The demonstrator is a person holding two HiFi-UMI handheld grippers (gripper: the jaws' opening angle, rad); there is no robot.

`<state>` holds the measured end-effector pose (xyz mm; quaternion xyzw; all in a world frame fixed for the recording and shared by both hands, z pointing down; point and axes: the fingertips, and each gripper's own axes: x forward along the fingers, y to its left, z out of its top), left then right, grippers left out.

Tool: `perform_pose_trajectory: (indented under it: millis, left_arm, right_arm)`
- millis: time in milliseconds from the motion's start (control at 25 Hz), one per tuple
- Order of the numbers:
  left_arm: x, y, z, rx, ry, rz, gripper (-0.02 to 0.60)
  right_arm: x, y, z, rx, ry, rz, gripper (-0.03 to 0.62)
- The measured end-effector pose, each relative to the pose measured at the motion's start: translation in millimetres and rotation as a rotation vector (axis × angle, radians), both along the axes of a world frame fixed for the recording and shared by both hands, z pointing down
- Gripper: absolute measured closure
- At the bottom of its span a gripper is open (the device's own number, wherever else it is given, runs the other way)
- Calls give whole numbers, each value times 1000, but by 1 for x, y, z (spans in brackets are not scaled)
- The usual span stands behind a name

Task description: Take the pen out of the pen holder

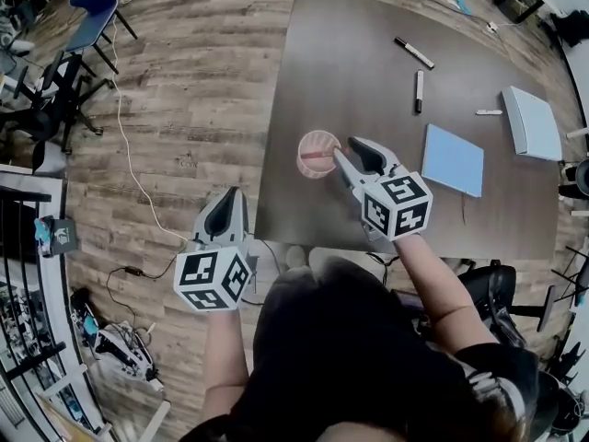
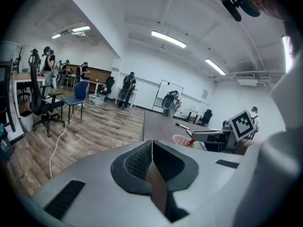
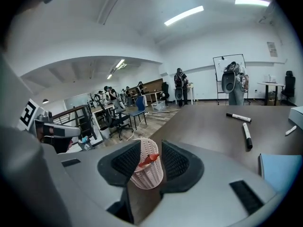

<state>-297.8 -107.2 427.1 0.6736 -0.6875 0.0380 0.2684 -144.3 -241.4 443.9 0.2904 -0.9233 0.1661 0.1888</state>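
Head view: short red pen leans inside pink mesh pen holder near dark table edge, right gripper jaws spread at its rim, left gripper jaws pressed together, empty.

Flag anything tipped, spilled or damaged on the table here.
Nothing stands out. The holder stands upright with the red pen slanting in it. A marker and a second marker lie loose farther off, undamaged; nothing is spilled.
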Motion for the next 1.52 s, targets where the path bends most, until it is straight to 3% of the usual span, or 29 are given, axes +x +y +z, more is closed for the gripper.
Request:
perform_pose_trajectory:
  millis: [560, 1080, 1520]
  left_arm:
    - [22, -23, 7, -50, -29, 2, 552]
    - [28, -25, 7, -55, -46, 21, 552]
    - [57, -53, -7, -12, -48, 139, 552]
  right_arm:
    - [-3, 2, 22, -36, 25, -99, 494]
    - [-6, 11, -2, -24, -63, -143, 508]
    - [20, 1, -57, 22, -213, -54, 510]
